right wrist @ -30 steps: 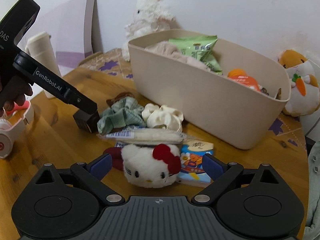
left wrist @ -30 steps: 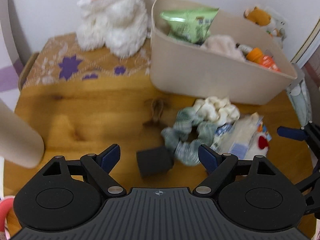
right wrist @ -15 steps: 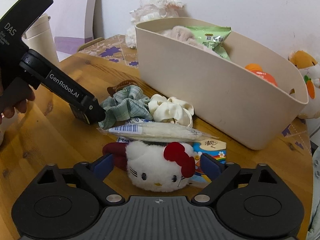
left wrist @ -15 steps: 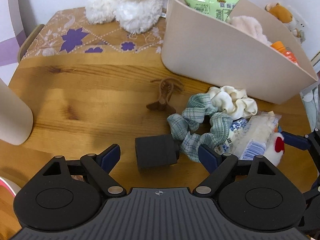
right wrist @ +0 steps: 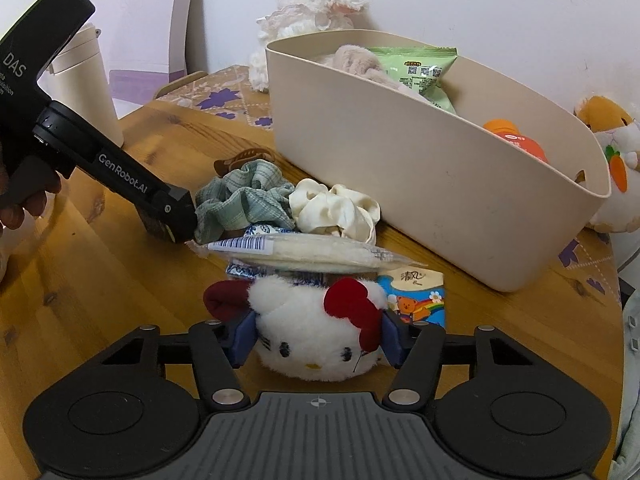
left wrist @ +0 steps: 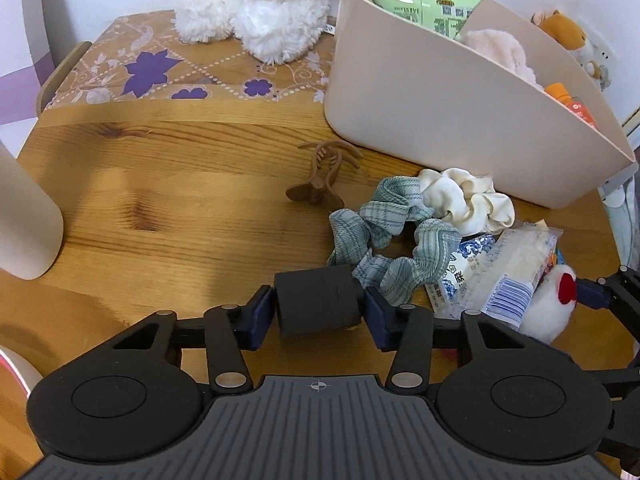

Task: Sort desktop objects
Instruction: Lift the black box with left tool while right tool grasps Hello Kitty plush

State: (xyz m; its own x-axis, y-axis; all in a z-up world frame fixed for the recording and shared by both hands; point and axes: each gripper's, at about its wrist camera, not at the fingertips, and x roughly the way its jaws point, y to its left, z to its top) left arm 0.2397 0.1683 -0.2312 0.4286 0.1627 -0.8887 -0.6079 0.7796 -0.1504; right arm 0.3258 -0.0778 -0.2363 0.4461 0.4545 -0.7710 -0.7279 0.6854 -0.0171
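Observation:
On the wooden table, a small black block (left wrist: pixel 318 304) lies between the fingers of my left gripper (left wrist: pixel 319 316). Its jaws are closing and both blue pads touch the block's ends. In the right wrist view, a white cat plush (right wrist: pixel 316 332) with a red bow sits in my right gripper (right wrist: pixel 316 340), whose closing pads press into its cheeks. Behind the plush lie a clear snack packet (right wrist: pixel 312 250) and a tissue pack (right wrist: pixel 420 296). A green scrunchie (left wrist: pixel 384 248), a cream scrunchie (left wrist: pixel 468 200) and a brown hair claw (left wrist: pixel 324 180) lie nearby.
A beige bin (left wrist: pixel 440 120) at the back right holds a green packet, a plush and an orange bottle. A cream tumbler (left wrist: pixel 24 216) stands at the left. A white rabbit plush (left wrist: pixel 260 8) sits on a patterned mat at the back. Bare wood lies left of the hair claw.
Both grippers went from wide open to closed in on their objects: the left one sank and closed on the black block, and the right one closed on the cat plush.

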